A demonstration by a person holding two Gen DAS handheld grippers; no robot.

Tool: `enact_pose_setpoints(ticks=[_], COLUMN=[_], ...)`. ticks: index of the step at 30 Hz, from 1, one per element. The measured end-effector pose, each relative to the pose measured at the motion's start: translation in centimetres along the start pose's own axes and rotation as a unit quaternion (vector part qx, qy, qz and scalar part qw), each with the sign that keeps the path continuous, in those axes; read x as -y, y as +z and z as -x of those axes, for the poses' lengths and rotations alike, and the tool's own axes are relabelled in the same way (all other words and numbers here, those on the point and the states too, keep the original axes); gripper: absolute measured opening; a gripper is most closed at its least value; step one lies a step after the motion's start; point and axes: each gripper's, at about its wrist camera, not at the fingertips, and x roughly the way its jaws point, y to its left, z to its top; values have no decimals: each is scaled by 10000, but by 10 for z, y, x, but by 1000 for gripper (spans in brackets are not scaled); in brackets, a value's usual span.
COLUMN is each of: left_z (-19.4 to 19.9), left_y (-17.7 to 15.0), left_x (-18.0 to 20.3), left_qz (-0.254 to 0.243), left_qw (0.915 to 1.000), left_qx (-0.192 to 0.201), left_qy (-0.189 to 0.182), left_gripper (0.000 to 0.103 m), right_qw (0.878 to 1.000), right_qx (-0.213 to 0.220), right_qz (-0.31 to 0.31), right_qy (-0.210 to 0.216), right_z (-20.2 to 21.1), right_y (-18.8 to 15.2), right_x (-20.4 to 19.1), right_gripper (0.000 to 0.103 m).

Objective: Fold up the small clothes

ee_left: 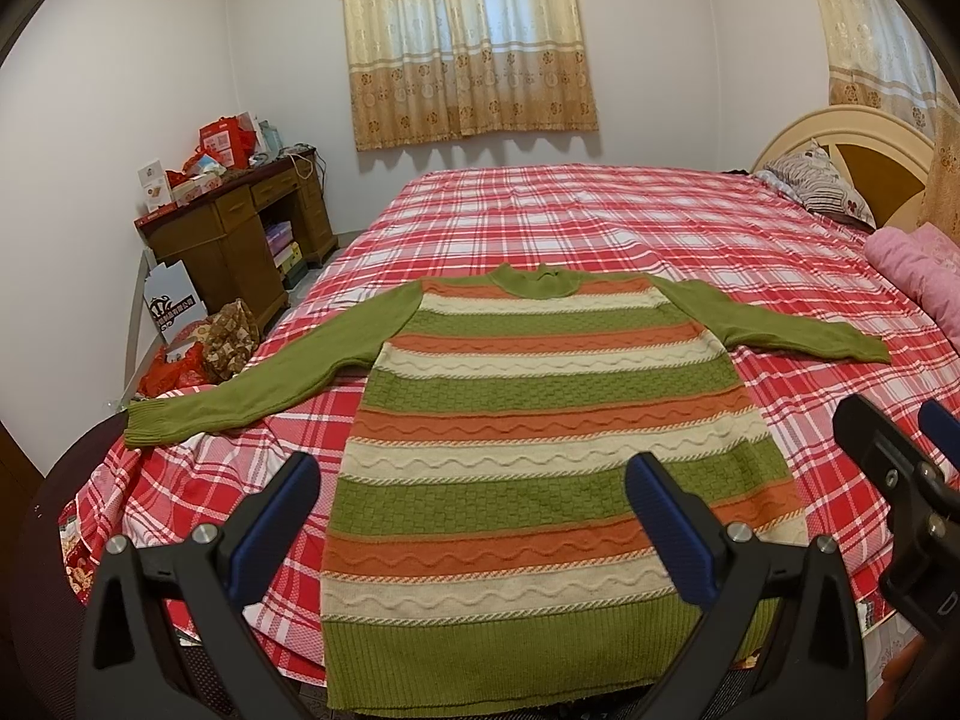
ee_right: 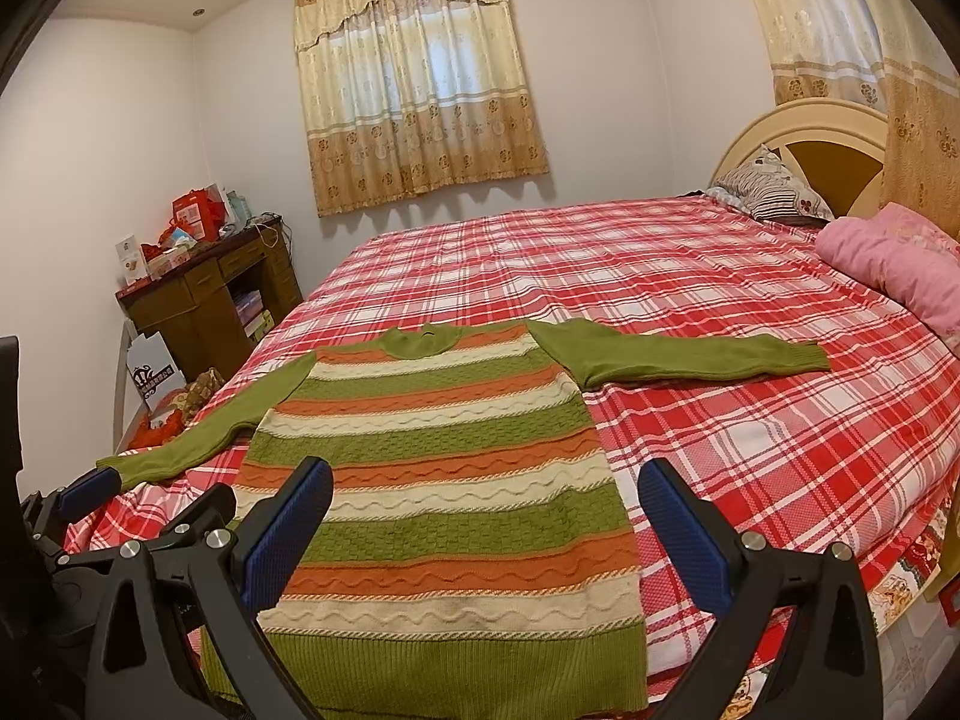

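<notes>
A knit sweater [ee_left: 540, 420] [ee_right: 444, 480] with green, orange and cream stripes lies flat on the bed, neck away from me, hem at the near edge. Both green sleeves are spread out: the left sleeve [ee_left: 240, 384] [ee_right: 198, 444] reaches the bed's left edge, the right sleeve [ee_left: 798, 324] [ee_right: 690, 354] points right. My left gripper [ee_left: 474, 510] hovers open above the hem, holding nothing. My right gripper [ee_right: 486, 516] is open too, above the sweater's lower right part. The right gripper also shows at the right of the left wrist view [ee_left: 888, 438].
The bed [ee_right: 750, 420] has a red plaid sheet. A pink quilt [ee_right: 894, 258] and a striped pillow [ee_right: 768, 186] lie by the headboard at far right. A wooden desk [ee_left: 240, 234] with boxes stands at left, bags on the floor beside it.
</notes>
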Motion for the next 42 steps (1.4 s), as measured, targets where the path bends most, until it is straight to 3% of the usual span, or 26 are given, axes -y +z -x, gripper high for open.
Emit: enact_pose_setpoints(ticks=[23, 29, 32, 37, 42], left_z=[-16, -43, -60, -98, -135], left_y=[-7, 0, 9, 24, 40], left_x=[4, 7, 9, 5, 0], left_qz=[-34, -54, -53, 36, -114], left_qw=[9998, 9993, 9989, 9965, 9968], left_qx=[-196, -363, -430, -656, -779], left_qy=[-25, -22, -150, -524, -145], left_gripper=[103, 103, 103, 103, 103], right_qw=[9998, 9992, 9984, 9962, 9876], right_qx=[-162, 99, 276, -158, -475], right_qz=[-24, -42, 57, -427, -1231], right_qy=[-92, -382, -483, -742, -848], right_z=[-16, -28, -43, -87, -126], right_y=[-4, 1, 11, 28, 49], right_x=[6, 20, 31, 74, 135], right_gripper=[102, 102, 102, 102, 102])
